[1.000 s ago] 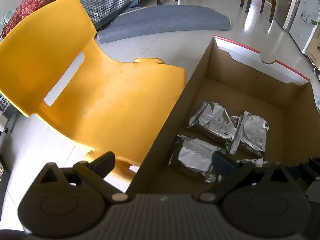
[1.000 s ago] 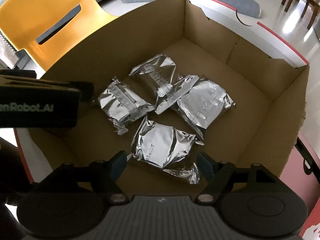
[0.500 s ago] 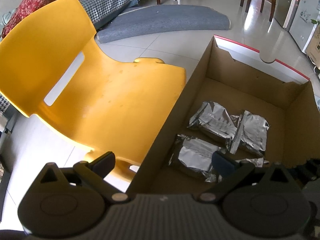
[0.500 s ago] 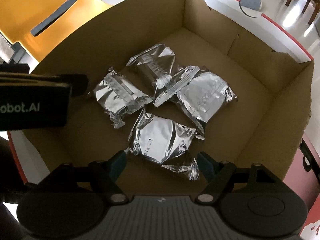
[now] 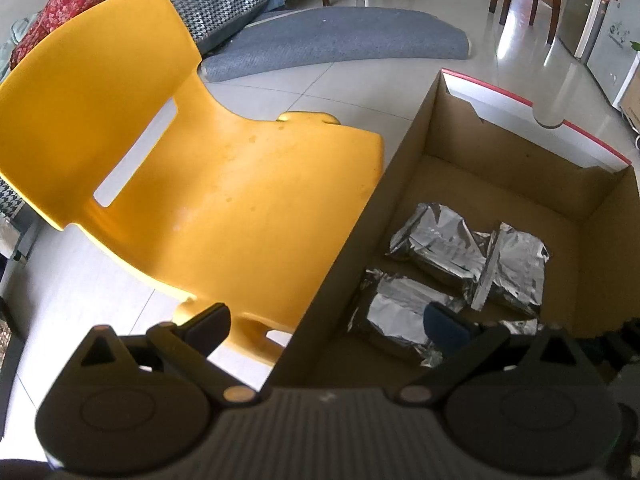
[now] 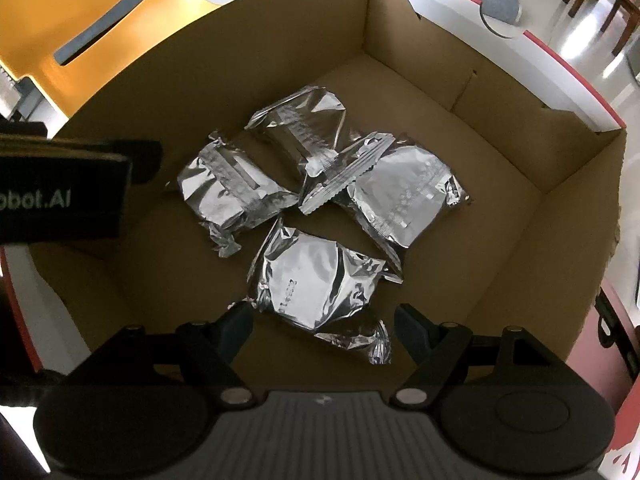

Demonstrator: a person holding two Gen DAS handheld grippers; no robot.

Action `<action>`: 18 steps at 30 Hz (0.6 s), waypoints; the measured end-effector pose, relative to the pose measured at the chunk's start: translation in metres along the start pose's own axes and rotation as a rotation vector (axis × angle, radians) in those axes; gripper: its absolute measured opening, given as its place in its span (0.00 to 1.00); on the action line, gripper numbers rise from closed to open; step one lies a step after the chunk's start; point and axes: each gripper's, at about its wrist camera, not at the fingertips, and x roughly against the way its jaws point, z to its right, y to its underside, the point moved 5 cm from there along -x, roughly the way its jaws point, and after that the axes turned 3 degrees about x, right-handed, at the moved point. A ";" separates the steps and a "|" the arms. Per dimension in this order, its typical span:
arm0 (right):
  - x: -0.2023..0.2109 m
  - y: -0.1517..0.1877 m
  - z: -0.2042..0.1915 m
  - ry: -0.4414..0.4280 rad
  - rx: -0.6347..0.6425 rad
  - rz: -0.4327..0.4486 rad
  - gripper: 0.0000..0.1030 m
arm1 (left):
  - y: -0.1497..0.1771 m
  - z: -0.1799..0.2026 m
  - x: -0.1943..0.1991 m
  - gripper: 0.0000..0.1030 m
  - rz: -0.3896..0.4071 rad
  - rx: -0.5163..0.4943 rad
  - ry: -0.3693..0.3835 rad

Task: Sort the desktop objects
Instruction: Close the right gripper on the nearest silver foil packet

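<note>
Your right claw [image 6: 323, 326] is open above the cardboard box [image 6: 500, 208] and holds nothing. The nearest foil packet [image 6: 316, 284] lies on the box floor between its fingers, but the pads do not press on it. Three more foil packets lie behind it: one at the left [image 6: 228, 196], one at the back [image 6: 300, 124], and one at the right [image 6: 404, 196] with its sealed edge over the back one. Your left claw [image 5: 327, 320] is also open and empty, with one finger on each side of the box's left wall. The yellow chair [image 5: 224, 200] stands just beside the box.
</note>
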 end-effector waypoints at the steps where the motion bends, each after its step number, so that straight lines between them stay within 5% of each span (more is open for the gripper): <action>1: -0.001 0.000 0.000 0.001 -0.004 -0.003 0.75 | 0.000 0.000 0.000 1.00 -0.001 0.001 0.000; 18: -0.010 -0.004 0.006 -0.027 -0.115 -0.017 0.71 | -0.001 0.004 0.003 1.00 0.007 -0.001 0.013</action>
